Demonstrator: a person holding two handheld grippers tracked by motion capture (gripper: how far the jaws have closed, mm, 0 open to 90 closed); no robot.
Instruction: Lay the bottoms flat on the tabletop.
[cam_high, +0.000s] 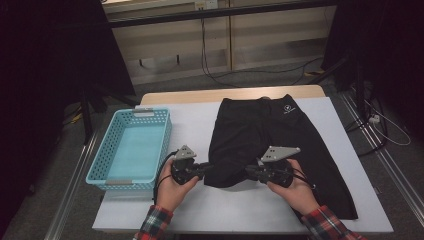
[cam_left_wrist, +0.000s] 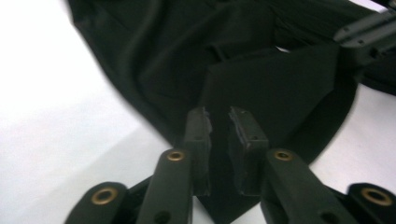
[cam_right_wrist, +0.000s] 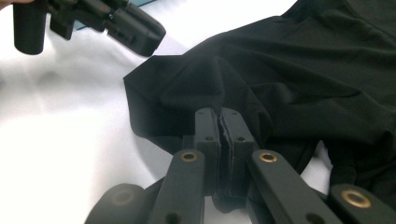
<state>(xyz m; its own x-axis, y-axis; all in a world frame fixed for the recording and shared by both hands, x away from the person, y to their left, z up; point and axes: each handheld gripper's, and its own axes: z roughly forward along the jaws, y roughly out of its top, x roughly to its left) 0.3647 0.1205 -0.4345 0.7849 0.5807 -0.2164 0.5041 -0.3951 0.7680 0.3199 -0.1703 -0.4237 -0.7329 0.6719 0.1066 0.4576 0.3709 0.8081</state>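
High view: black shorts (cam_high: 265, 135) lie mid-table, basket (cam_high: 131, 150) at 9 o'clock.

Left gripper view: left gripper (cam_left_wrist: 226, 122), jaws a bit apart, cloth btwn, not pinched; hem could slip out.

Right gripper view: right gripper (cam_right_wrist: 221, 122) clamped on cloth edge; lopsided lift likely.

Left hand-held gripper (cam_left_wrist: 218, 122): its two black jaws rise from the bottom of the view, a narrow gap between their pads.
Black garment (cam_left_wrist: 196, 56): lies crumpled on the white desk (cam_left_wrist: 51, 140), filling the upper and middle part; a fold of it runs down between the jaws, whose pads do not visibly press on it.
Right hand-held gripper (cam_left_wrist: 369, 39): at the upper right, over the cloth's far edge.
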